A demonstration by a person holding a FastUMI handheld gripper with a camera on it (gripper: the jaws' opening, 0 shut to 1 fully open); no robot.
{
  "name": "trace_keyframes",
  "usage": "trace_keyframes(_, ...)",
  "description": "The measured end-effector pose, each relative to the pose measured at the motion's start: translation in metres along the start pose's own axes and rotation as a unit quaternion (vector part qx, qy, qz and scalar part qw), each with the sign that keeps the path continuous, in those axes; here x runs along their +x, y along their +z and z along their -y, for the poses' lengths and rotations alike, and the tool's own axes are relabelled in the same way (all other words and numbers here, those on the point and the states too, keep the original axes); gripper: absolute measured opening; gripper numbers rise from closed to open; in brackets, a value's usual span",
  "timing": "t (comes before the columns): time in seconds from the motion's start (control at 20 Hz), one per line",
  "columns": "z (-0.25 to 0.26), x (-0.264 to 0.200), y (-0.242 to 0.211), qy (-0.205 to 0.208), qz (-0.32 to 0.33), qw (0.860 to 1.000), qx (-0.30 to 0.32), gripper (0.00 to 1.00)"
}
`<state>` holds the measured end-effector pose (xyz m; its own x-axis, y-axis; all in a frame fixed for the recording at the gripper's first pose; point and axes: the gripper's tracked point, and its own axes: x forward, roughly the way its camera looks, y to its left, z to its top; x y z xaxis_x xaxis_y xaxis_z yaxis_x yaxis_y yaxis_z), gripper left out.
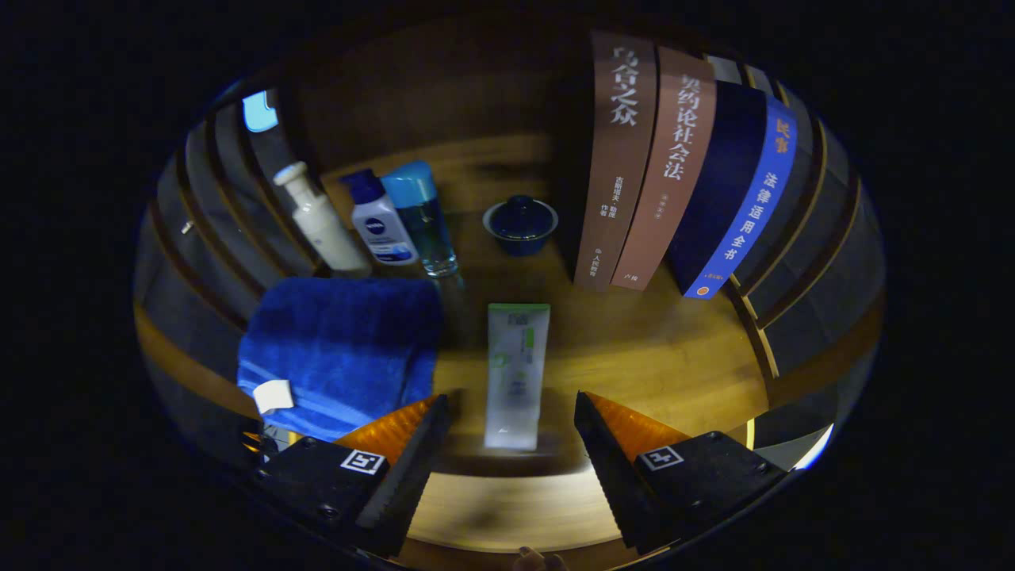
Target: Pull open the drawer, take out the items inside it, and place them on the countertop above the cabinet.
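Countertop (674, 357): wooden, lamp-lit, books (674, 159) upright at its back.
Tube (515, 373): lying flat near the front edge, apparently just set down.
Gripper (511, 444): wide open, empty, straddling the tube's near end.
Towel (341, 357): folded beside it, bottles (381, 218) behind.

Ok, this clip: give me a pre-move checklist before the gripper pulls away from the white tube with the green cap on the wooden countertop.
1. Gripper open: ok, fingers spread either side of the white tube with the green cap.
2. Fingers touching tube: ok, a gap shows on both sides.
3. Tube resting on the wooden countertop: ok, it lies flat.
4. Tube apart from the folded blue towel: ok, beside it, a small gap.
5. Drawer emptied: cannot tell.
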<state>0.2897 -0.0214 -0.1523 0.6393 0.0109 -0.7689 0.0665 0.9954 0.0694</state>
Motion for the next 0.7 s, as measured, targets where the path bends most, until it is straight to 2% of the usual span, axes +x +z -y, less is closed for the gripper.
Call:
trace_keyframes(0.15,-0.001,-0.032,-0.005,0.011,0.063,0.998,0.006,1.0)
trace_keyframes(0.3,-0.011,-0.08,-0.014,0.043,0.139,0.989,0.011,0.99)
trace_keyframes(0.5,-0.014,-0.15,-0.049,0.058,0.267,0.962,0.004,0.99)
trace_keyframes(0.7,-0.012,-0.199,-0.118,0.065,0.351,0.934,0.01,0.99)
